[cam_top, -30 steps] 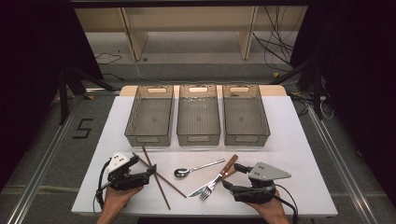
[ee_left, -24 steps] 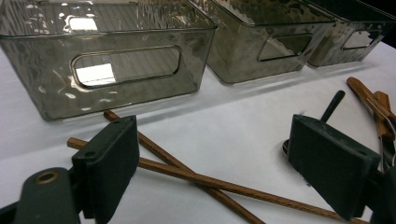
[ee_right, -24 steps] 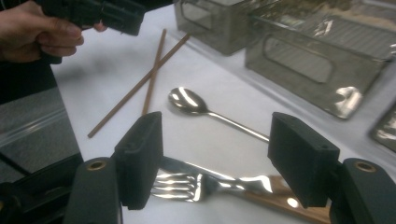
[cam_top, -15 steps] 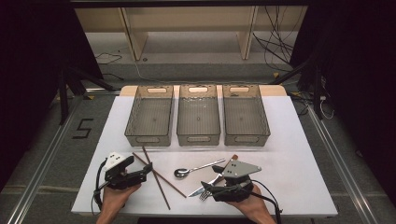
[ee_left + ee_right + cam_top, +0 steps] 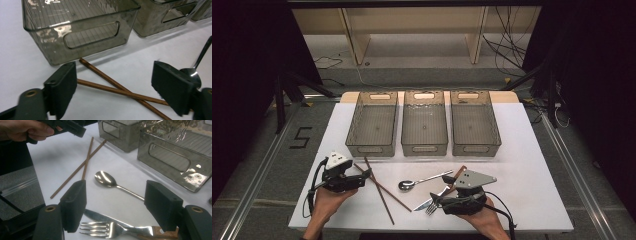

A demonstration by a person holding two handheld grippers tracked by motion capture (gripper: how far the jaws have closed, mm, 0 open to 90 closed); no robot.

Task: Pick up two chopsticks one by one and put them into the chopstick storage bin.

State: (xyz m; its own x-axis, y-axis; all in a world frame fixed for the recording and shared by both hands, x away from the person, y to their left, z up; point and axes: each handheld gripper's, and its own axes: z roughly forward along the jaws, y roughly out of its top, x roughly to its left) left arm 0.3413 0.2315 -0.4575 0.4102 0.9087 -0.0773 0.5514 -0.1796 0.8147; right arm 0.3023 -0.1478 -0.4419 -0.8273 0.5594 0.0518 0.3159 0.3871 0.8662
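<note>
Two brown chopsticks (image 5: 384, 192) lie crossed on the white table (image 5: 532, 165). My left gripper (image 5: 364, 175) hovers at their upper ends. In the left gripper view its jaws (image 5: 116, 75) stand open on either side of the chopsticks (image 5: 112, 87); they have just been closing a little and press on nothing. A spoon (image 5: 424, 180) lies in the middle. My right gripper (image 5: 434, 200) sits over a fork (image 5: 110, 230) and a knife (image 5: 96, 216) with wooden handles. Its jaws (image 5: 115, 195) are open, just widened slightly, with the fork below the gap.
Three clear smoky bins stand in a row at the back: left (image 5: 371, 149), middle (image 5: 424, 148), right (image 5: 475, 148). The left bin's handle wall (image 5: 82, 37) is close behind the chopsticks. The table's front edge is right under both hands.
My right gripper has shifted left, from beside the wooden handles to over the fork and knife. My left gripper has edged slightly up and away.
</note>
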